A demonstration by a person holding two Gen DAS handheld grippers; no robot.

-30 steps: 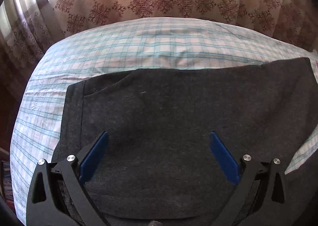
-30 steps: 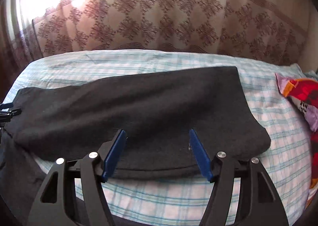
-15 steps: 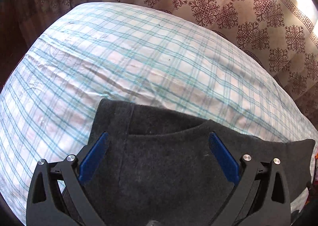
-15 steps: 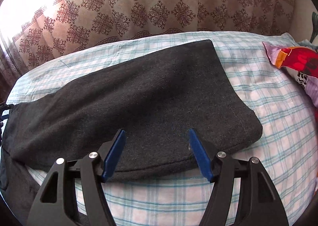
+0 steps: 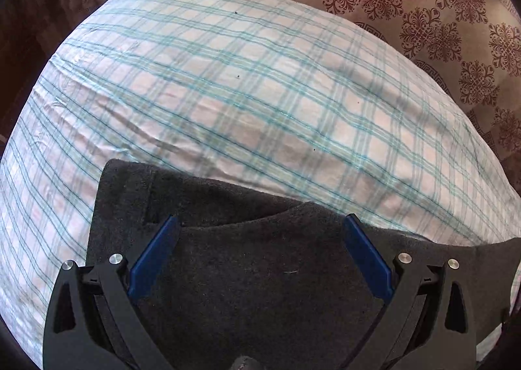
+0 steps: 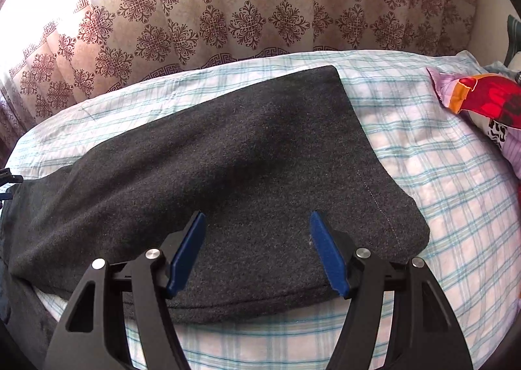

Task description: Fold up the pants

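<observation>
Dark grey pants (image 6: 228, 174) lie folded lengthwise on a bed with a teal-and-white plaid sheet (image 6: 456, 207), running from the left edge of the right wrist view across to the hem end at right, where a stitched line shows near the edge. Left gripper (image 5: 260, 226) sits over the waistband end (image 5: 123, 194) — jaws spread wide, nothing between the blue pads (image 5: 153, 256), pocket opening visible just ahead. Right gripper (image 6: 257, 220) sits over the leg end, jaws also spread, holding nothing, fabric directly beneath. Cannot tell whether either gripper touches the cloth.

Around: patterned beige-brown curtain (image 6: 244, 18) behind the bed in both views, bright backlight at upper left of the right wrist view. A red, orange and purple printed pillow (image 6: 488, 99) lies at the right edge of the bed, well apart from the pants. Plaid sheet is wrinkled ahead of the waistband (image 5: 228, 109) — no objects on it there. A bit of the left gripper shows at the far left edge (image 6: 6, 174) of the right wrist view.
</observation>
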